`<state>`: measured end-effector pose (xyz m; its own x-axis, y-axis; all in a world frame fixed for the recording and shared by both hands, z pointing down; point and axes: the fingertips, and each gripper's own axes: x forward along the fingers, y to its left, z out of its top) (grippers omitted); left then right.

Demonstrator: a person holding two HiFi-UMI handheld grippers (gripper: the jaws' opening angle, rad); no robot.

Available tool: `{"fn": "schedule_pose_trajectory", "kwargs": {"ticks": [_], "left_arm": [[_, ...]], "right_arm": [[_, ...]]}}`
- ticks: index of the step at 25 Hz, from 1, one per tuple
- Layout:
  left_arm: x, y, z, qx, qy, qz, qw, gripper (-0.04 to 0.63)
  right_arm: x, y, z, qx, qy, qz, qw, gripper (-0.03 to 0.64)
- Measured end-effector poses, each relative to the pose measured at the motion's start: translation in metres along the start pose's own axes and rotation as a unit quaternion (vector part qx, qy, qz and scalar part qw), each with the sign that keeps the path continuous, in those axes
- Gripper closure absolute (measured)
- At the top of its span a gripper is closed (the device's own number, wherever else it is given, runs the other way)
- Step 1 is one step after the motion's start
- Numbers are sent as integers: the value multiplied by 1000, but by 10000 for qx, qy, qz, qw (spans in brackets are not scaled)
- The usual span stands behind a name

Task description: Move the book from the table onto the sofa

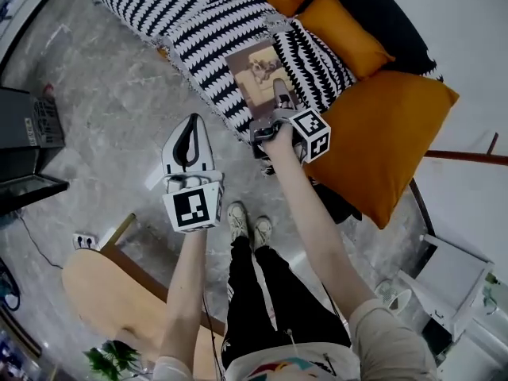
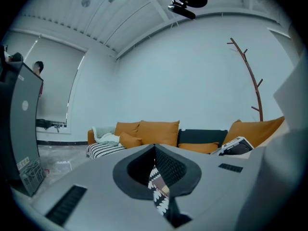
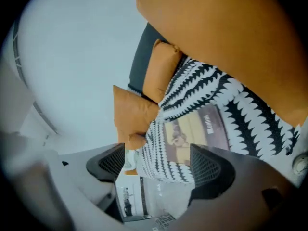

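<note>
Jaws first: spread wide on the right gripper (image 3: 160, 163), clamped on nothing. Can see the book (image 3: 197, 131) through that gap in the right gripper view, lying cover-up on the black-and-white blanket (image 3: 231, 93) just past the two pads, touching neither of them. Same story from the head view: right gripper (image 1: 279, 101) hanging over the near edge of the book (image 1: 258, 71), with the book flat on the blanket (image 1: 198, 22) draped across the sofa (image 1: 381, 14), just beside a small orange cushion (image 1: 345, 38) and near a big orange cushion (image 1: 389, 141). So, on the sofa already and free of the jaws. Over on the left gripper (image 2: 155, 150): pinched together at the tips, holding nothing, only a sliver of zigzag blanket pattern peeking through the slit under where the pads meet. Seen from the head view, left gripper (image 1: 190, 127) out over the marble floor (image 1: 119, 94), near the blanket's hanging edge, beside the right one and apart from the book. Aimed pretty much level toward the sofa (image 2: 202, 137) going by the left gripper view, orange cushions lined up along the back of it. Can also spot the wooden desk (image 1: 95, 288) down in the lower left of the head view, well apart from the book. Person's shoes (image 1: 248, 225) on the floor between the two arms.
</note>
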<state>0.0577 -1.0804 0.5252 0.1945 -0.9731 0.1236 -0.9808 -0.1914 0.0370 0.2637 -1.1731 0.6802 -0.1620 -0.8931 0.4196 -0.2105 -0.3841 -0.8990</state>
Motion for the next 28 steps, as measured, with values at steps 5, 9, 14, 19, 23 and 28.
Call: {"fn": "schedule_pose_trajectory", "kwargs": {"ticks": [5, 9, 14, 19, 23, 28], "left_arm": [[-6, 0, 96, 96, -305, 118, 9994, 589], [-17, -6, 185, 143, -552, 160, 9982, 589], [-44, -10, 300, 440, -1077, 213, 9930, 589], [-101, -36, 365, 681, -1251, 135, 9897, 589], [-143, -54, 390, 784, -1389, 138, 9871, 589], [-187, -70, 401, 909, -1607, 221, 9826, 589]], "right_arm": [[-36, 130, 5, -115, 168, 974, 9950, 210], [-84, 241, 4, -512, 339, 1587, 9854, 420], [-161, 373, -12, -1467, 582, 2624, 9520, 604], [-271, 435, -22, -2249, 689, 3507, 9065, 604], [-355, 460, -24, -2922, 656, 4198, 8568, 604], [-429, 447, -25, -3675, 541, 4412, 8169, 604]]}}
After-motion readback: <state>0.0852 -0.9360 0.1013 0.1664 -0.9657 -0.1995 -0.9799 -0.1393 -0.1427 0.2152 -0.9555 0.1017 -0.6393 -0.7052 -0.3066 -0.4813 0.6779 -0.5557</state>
